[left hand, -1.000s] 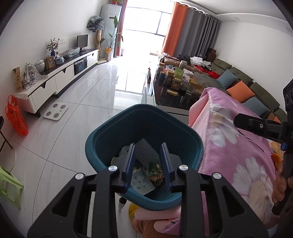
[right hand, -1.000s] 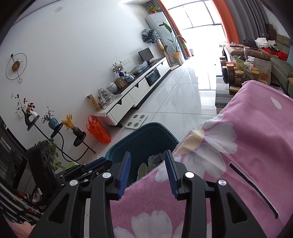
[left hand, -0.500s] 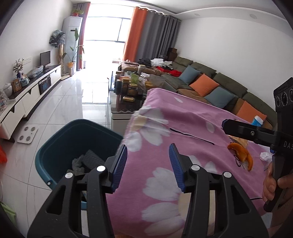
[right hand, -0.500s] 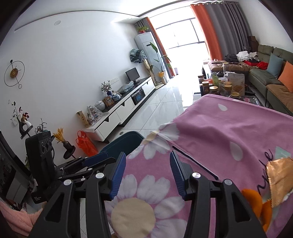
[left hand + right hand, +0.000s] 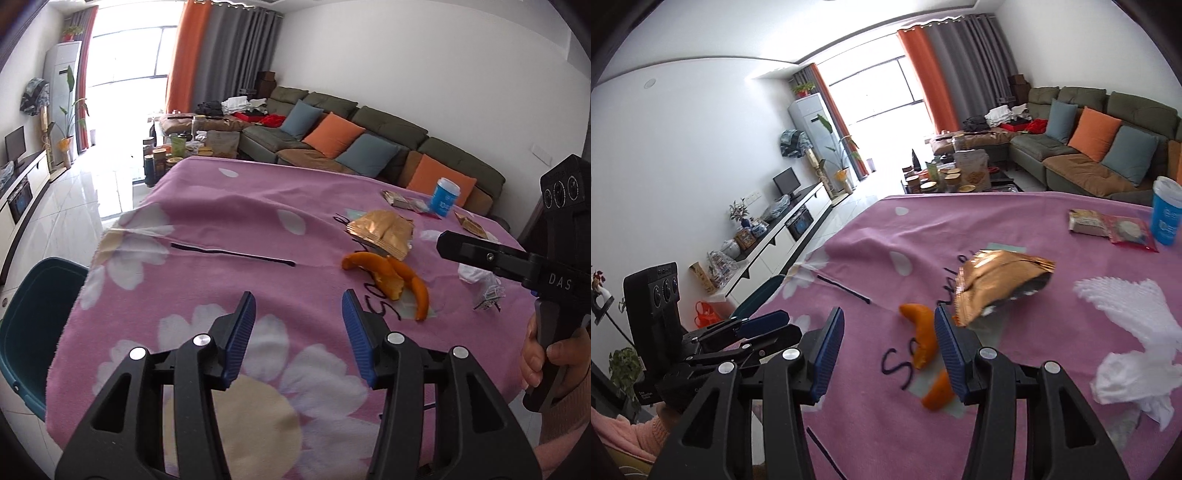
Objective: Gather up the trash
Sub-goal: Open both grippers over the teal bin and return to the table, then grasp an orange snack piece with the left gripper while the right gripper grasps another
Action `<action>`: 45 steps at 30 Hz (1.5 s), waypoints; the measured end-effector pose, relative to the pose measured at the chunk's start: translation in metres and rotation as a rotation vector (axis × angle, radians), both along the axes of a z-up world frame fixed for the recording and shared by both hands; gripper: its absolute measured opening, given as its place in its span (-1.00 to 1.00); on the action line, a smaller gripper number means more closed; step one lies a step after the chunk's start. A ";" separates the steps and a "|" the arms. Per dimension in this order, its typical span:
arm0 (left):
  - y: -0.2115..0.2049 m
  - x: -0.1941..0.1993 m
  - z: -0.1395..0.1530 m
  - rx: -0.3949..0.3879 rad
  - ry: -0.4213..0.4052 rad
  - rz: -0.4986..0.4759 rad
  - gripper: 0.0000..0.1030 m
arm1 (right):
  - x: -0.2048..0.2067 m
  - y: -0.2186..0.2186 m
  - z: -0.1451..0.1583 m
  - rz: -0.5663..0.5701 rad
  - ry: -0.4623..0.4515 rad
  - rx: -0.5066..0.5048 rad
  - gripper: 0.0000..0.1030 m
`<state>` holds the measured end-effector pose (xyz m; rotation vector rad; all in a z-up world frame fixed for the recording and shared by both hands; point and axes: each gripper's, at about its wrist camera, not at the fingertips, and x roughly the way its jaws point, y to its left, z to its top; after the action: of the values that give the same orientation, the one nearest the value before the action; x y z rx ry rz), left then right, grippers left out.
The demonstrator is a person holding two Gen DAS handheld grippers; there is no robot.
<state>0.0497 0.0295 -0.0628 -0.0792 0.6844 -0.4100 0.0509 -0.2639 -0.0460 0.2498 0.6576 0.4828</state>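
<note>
**Both claws empty over the table: risks for the next pick**

Left gripper (image 5: 298, 317) and right gripper (image 5: 889, 332): jaws parted, nothing between them.

Nearest trash: curled orange fruit peel (image 5: 923, 338) on the pink flowered blanket (image 5: 229, 221), touching the crumpled gold foil snack bag (image 5: 999, 286).

Risks:
- Pads snag the blanket nap.
- Peel pieces separate.
- White crumpled tissue (image 5: 1134, 373) tears.

Teal plastic bin (image 5: 26, 332) sits off the table's edge.

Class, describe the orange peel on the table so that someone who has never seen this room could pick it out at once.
Start at the pink flowered blanket that covers the table. Near its middle lies a crumpled gold snack bag, and just in front of it, on dark lettering, sits the orange peel. It is the only bright orange, curved, torn scrap there; the white tissue beside it is pale and soft.
</note>
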 end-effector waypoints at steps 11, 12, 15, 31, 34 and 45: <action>-0.067 0.013 -0.008 0.043 0.042 -0.145 -0.06 | -0.028 -0.088 -0.007 -0.209 0.002 0.022 -0.06; -0.071 0.015 -0.009 0.047 0.049 -0.154 -0.06 | -0.030 -0.092 -0.008 -0.215 0.003 0.031 -0.06; -0.082 0.023 -0.011 0.064 0.068 -0.166 -0.07 | -0.035 -0.095 -0.009 -0.211 0.005 0.036 -0.06; -0.112 0.062 -0.029 0.094 0.205 -0.180 -0.62 | -0.008 -0.038 -0.033 -0.045 0.076 0.059 -0.07; -0.109 0.063 -0.029 0.082 0.201 -0.179 -0.71 | -0.003 -0.033 -0.037 -0.042 0.094 0.053 -0.08; -0.080 0.046 -0.013 0.047 0.135 -0.166 -0.77 | 0.018 -0.018 -0.051 -0.042 0.187 0.011 -0.31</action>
<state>0.0959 -0.0501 -0.0756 -0.0051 0.8364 -0.5506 0.0689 -0.2819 -0.0973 0.3208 0.8305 0.4263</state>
